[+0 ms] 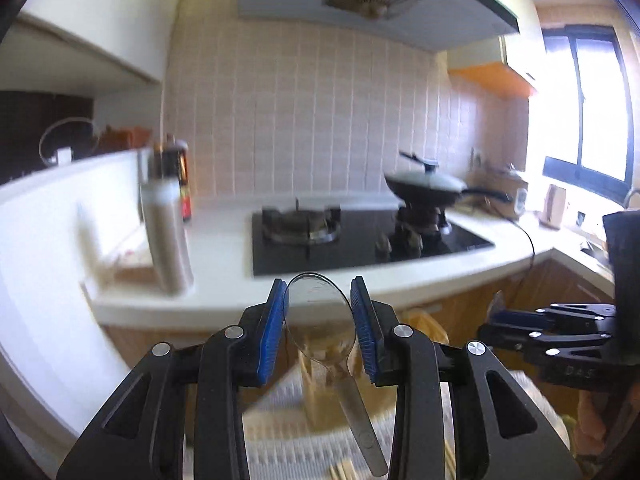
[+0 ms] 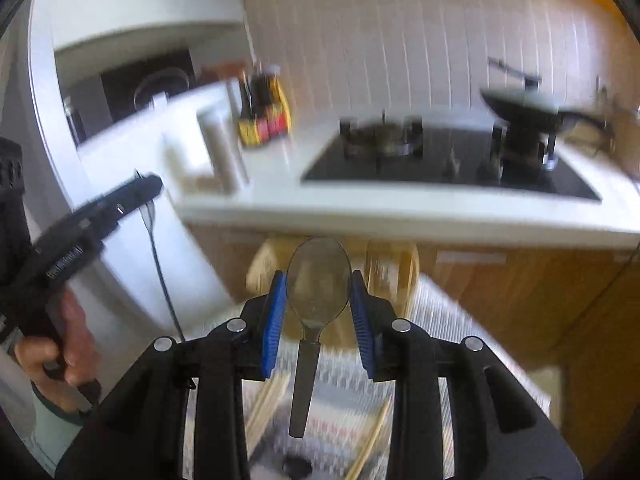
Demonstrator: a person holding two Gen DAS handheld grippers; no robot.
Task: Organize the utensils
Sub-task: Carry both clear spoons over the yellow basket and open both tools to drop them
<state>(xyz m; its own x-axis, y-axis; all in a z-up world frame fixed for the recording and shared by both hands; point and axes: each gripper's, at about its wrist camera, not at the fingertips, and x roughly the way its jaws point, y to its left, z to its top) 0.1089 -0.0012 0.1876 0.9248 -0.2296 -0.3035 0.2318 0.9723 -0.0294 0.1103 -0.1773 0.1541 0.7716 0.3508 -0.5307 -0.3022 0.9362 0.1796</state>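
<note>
Looking through the left wrist view, we see our left tongs (image 1: 319, 322) pinching a clear spoon (image 1: 320, 312) by the sides of its bowl. The spoon looks like smooth see-through plastic, round at the top with a long flat handle hanging down. The blue pads (image 1: 273, 334) look ribbed and rubbery. Below is a blurry striped mat (image 1: 276, 432) with a tan holder (image 1: 316, 392) on it, and our right tongs (image 1: 498, 322) are off to the side.

In the right wrist view, our right tongs (image 2: 319, 314) hold a second clear spoon (image 2: 319, 276) the same way. Thin wooden chopsticks (image 2: 370, 440) lie on the mat (image 2: 444, 320) underneath. We think both spoons are up in the air, not put away yet, so the sorting is only partway done.
</note>
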